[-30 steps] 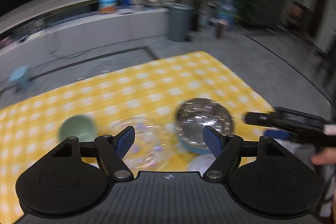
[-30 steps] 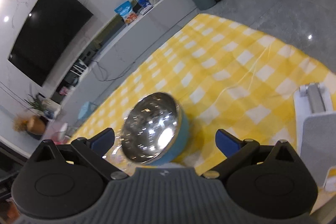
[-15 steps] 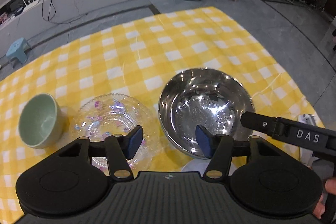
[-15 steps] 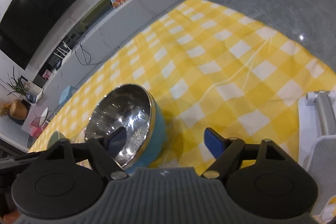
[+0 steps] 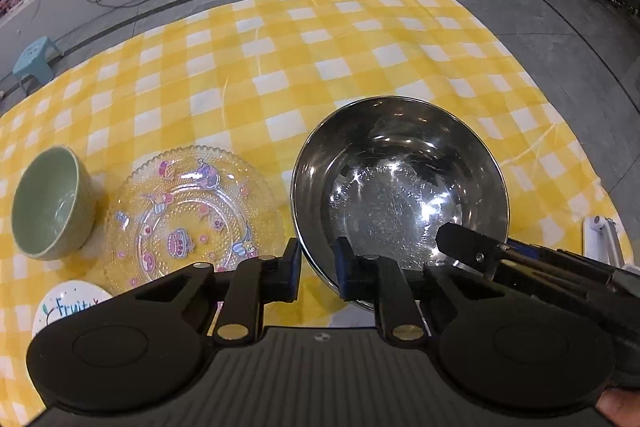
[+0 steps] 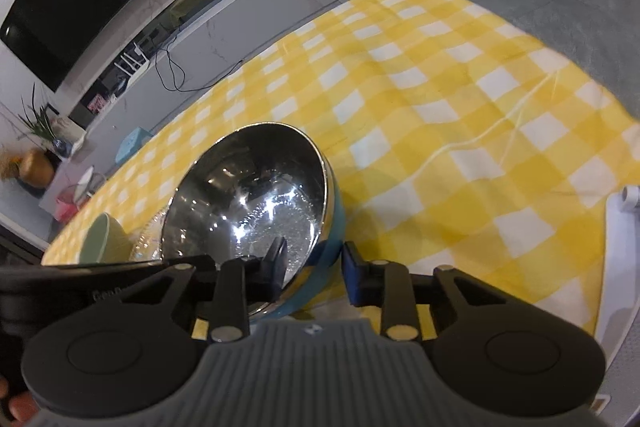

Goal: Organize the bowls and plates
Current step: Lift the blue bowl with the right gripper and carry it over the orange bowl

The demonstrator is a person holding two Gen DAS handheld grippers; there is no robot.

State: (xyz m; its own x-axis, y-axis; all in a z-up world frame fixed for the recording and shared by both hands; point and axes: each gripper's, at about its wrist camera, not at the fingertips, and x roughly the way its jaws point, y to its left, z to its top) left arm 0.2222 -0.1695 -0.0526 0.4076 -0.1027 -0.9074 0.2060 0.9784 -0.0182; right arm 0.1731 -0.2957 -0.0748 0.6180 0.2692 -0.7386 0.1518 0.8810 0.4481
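Both grippers clamp the rim of the steel bowl (image 5: 400,183) — the left gripper (image 5: 316,273) on its near-left edge, the right gripper (image 6: 314,269) on its near-right edge, one finger inside and one outside. It sits tilted on the yellow checked cloth (image 5: 280,59), just beside a glass plate (image 5: 188,215) and green bowl (image 5: 50,203).

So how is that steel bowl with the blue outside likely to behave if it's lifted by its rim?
The steel bowl looks rigid, so it should not flex. Its polished inside may be slippery for the left gripper and right gripper, which each straddle the near rim. It is wide and empty, so probably light, but apt to tilt if one side lets go.
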